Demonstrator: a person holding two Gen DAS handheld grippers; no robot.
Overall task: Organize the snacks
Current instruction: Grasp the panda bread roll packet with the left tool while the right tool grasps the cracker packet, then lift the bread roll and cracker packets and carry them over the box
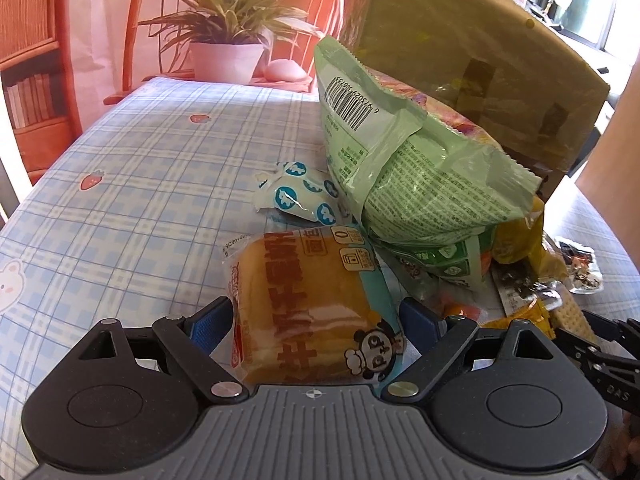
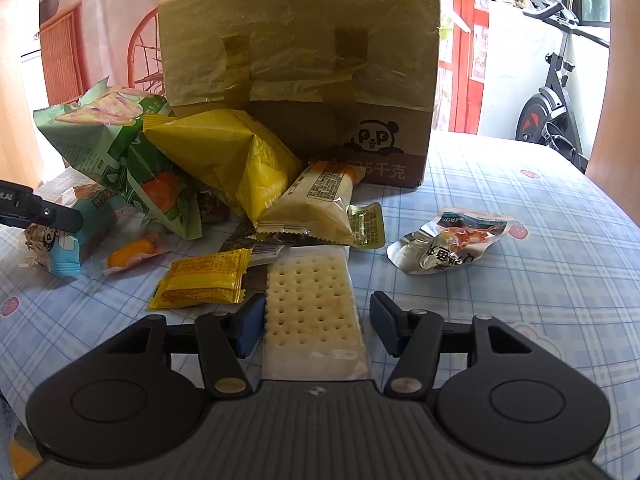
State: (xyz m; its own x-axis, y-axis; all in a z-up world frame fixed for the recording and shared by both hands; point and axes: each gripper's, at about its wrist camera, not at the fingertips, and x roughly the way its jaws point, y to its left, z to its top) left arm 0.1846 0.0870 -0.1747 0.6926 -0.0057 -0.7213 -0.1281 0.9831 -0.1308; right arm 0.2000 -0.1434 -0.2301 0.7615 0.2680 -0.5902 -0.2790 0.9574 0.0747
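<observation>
A wrapped orange bread pack (image 1: 304, 300) with a panda print fills the space between my left gripper's (image 1: 316, 320) blue pads, which press on both its sides. Behind it a pile of snacks leans on a taped cardboard box (image 2: 296, 60): a green bag (image 1: 404, 160), a yellow bag (image 2: 236, 160), and a white pouch with blue dots (image 1: 296, 196). My right gripper (image 2: 318, 324) straddles a clear-wrapped cracker pack (image 2: 308, 304) lying on the cloth. Its left pad touches the pack and a narrow gap shows at the right pad.
A small yellow packet (image 2: 204, 280) lies left of the crackers, a crumpled silver pouch (image 2: 448, 244) to their right. The checked blue tablecloth (image 1: 132, 168) spreads left of the pile. A potted plant (image 1: 228, 44) stands beyond the table's far end, an exercise bike (image 2: 552, 100) off its right side.
</observation>
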